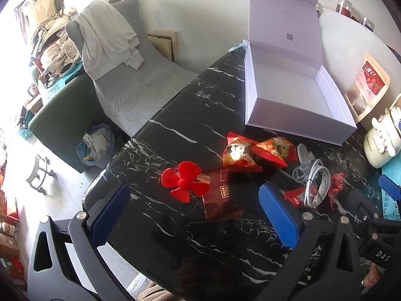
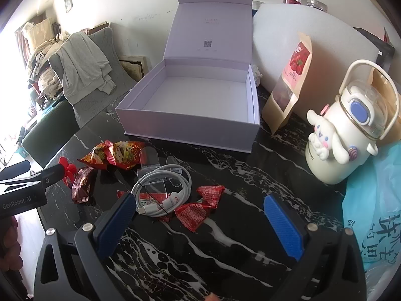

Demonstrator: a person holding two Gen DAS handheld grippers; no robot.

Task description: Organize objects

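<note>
Both tongs are held wide open and empty above the black table (image 2: 250, 175): left gripper (image 1: 195, 215); right gripper (image 2: 200, 228); the white box (image 2: 190, 115) is seen open behind, lid upright; the coiled cable (image 2: 160, 190) lies on red wrappers (image 2: 200, 200), plug pointing toward the camera.

My left claw (image 1: 194, 215) has two blue, finely ribbed pads (image 1: 279, 218) set on black arms, each arm pinned by a round silver screw near the pad's base. The frame beneath is dark grey with rounded cut-out slots. My right claw (image 2: 200, 225) is built alike: blue textured pads (image 2: 283, 225), black arms, silver screws, slotted grey frame. From the right wrist view, the left claw's black body carries white lettering, "GenRobot.AI". From the left wrist view, the right one's body shows white letters "DAS".
</note>
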